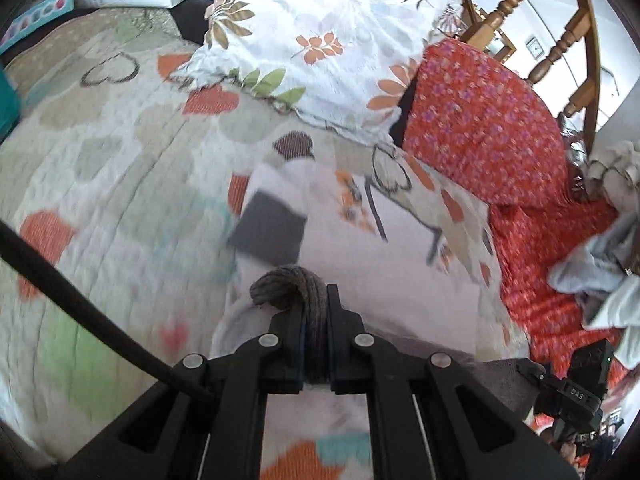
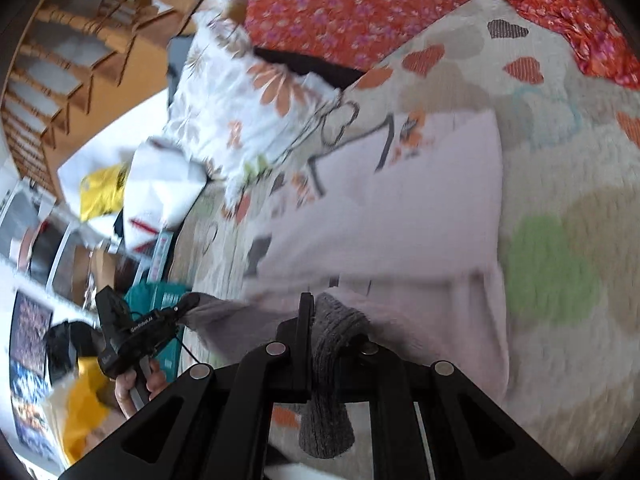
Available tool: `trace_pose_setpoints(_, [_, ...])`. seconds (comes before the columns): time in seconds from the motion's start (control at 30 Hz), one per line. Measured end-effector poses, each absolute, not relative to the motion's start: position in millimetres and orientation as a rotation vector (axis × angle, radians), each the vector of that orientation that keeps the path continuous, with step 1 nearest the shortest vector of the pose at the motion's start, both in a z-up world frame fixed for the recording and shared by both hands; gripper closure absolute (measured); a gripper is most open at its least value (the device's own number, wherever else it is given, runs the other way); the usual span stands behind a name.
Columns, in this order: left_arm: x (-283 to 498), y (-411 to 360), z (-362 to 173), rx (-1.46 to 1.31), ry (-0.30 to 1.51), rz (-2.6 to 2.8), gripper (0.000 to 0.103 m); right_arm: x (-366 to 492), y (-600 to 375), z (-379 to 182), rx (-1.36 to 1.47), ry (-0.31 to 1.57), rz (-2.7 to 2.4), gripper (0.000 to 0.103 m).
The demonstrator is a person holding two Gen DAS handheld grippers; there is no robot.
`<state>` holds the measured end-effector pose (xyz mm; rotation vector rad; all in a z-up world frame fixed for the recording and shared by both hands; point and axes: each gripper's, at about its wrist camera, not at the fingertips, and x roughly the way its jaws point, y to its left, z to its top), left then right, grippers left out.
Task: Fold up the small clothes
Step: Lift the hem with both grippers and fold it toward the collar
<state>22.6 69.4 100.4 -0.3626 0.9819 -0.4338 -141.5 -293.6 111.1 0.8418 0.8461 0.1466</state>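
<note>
A small white garment (image 1: pixel 384 264) with a grey ribbed hem, a grey pocket patch (image 1: pixel 270 236) and an orange-and-grey print lies on the heart-patterned quilt (image 1: pixel 100 168). My left gripper (image 1: pixel 316 300) is shut on the grey hem (image 1: pixel 286 284) and holds it just above the quilt. My right gripper (image 2: pixel 320 316) is shut on another part of the grey hem (image 2: pixel 332 344), which hangs down between the fingers. The white body (image 2: pixel 400 216) of the garment stretches away ahead of it. The left gripper (image 2: pixel 188 304) shows at the left of the right wrist view, hem in its tips. Both views are motion-blurred.
A white floral pillow (image 1: pixel 320 40) and an orange-red flowered cushion (image 1: pixel 480 120) lie at the head of the bed, before a wooden headboard (image 1: pixel 560 48). Loose pale clothes (image 1: pixel 608 256) lie at the right. A white bag (image 2: pixel 160 184) and teal basket (image 2: pixel 156 292) stand beside the bed.
</note>
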Motion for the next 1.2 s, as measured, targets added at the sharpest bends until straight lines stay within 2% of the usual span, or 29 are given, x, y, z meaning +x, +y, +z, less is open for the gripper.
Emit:
trace_pose_setpoints(0.2, [92.9,44.4,92.1,-0.352,0.992,-0.415,0.096,-81.2,-322.0,97.4,0.870,0.863,0.074,0.095])
trace_pose_setpoints(0.43, [148.1,26.3,55.8,-0.399,1.060,-0.434,0.093,-30.2,-366.5,49.1,1.037,0.891,0.048,0.091])
trace_pose_setpoints(0.47, [151.9,27.5,52.4,-0.423,1.067,-0.435,0.088,-25.6,-378.0,34.1,1.124,0.881,0.079,0.089])
trace_pose_setpoints(0.5, [157.8,29.1,47.8,-0.460,1.077,-0.433,0.077,-24.3,-387.7,23.3,1.192,0.859,0.090,0.083])
trace_pose_setpoints(0.53, [162.0,30.3,44.1,-0.488,1.079,-0.432,0.071,-23.5,-394.8,16.8,1.232,0.841,0.084,0.080])
trace_pose_setpoints(0.6, [167.2,31.8,41.9,-0.502,1.052,-0.402,0.050,-23.4,-411.6,4.0,1.308,0.806,0.065,0.076])
trace_pose_setpoints(0.63, [168.5,31.9,43.2,-0.482,1.030,-0.376,0.047,-23.8,-419.9,-1.1,1.346,0.782,0.057,0.075])
trace_pose_setpoints(0.67, [169.8,31.5,45.2,-0.457,1.007,-0.356,0.045,-22.9,-425.9,-2.0,1.363,0.765,0.050,0.070])
trace_pose_setpoints(0.7, [171.6,29.9,46.7,-0.435,0.993,-0.352,0.042,-23.2,-429.7,-0.8,1.360,0.753,0.038,0.056])
trace_pose_setpoints(0.77, [175.3,27.0,46.7,-0.410,0.995,-0.355,0.041,-23.9,-434.6,5.0,1.331,0.731,0.002,0.048])
trace_pose_setpoints(1.1, [155.5,18.6,53.9,-0.287,0.996,-0.318,0.040,-22.1,-423.2,22.9,1.167,0.789,-0.075,0.044])
trace_pose_setpoints(1.2, [141.1,24.3,60.6,-0.250,0.981,-0.305,0.037,-23.3,-410.3,32.0,1.080,0.810,-0.090,0.044])
